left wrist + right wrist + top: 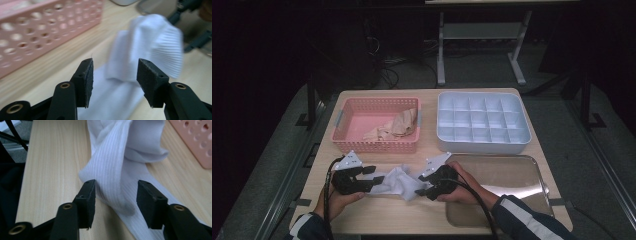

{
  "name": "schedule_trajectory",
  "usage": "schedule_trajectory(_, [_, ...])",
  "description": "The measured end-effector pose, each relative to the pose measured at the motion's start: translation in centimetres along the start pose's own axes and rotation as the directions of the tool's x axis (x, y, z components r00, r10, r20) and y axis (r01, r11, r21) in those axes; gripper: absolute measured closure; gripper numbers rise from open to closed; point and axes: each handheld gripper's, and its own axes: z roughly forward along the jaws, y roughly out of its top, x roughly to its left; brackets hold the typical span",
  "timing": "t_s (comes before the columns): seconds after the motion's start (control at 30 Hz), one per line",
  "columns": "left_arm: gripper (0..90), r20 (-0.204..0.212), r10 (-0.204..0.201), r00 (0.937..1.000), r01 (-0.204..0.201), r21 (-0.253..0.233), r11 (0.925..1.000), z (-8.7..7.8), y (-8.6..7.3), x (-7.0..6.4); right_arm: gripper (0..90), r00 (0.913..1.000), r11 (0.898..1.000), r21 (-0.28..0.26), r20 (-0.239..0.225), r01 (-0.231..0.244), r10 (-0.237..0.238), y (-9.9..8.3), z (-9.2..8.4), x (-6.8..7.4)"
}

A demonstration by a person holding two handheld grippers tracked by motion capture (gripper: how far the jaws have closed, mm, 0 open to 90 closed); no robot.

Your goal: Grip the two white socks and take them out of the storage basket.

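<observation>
A white ribbed sock (397, 182) lies bunched on the wooden table (377, 212) near its front edge, between my two grippers. My left gripper (374, 176) sits at the sock's left end. In the left gripper view it (115, 80) is open, with the sock (150, 47) lying under and beyond the jaws. My right gripper (422, 184) sits at the sock's right end. In the right gripper view it (116, 196) is open, and a raised fold of the sock (115, 175) stands between the jaws without being clamped.
A pink perforated basket (343, 122) holding beige fabric (397, 125) stands at the back left. A white tray (527, 135) with several compartments stands at the back right. A shiny metal tray (512, 175) lies at the front right, under my right forearm.
</observation>
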Motion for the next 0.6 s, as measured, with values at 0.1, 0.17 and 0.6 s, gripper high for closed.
schedule_trajectory(0.1, [45.1,-0.033,0.005,0.9994,-0.004,0.031,0.9995,1.2,0.6,1.0,66.9,0.9996,1.000,0.002,-0.018,0.021,-0.021,-0.1,0.2,0.0])
schedule_trajectory(0.17, [44.4,-0.026,-0.014,0.9996,0.015,0.041,0.9990,2.3,1.2,1.8,78.4,0.9986,0.999,-0.004,-0.033,0.042,-0.042,0.0,0.0,0.2])
schedule_trajectory(0.6, [34.9,0.122,0.085,0.9889,-0.097,0.093,0.9910,7.2,4.0,0.3,85.4,0.9896,0.992,0.082,-0.113,0.098,-0.089,-0.5,-3.2,1.6])
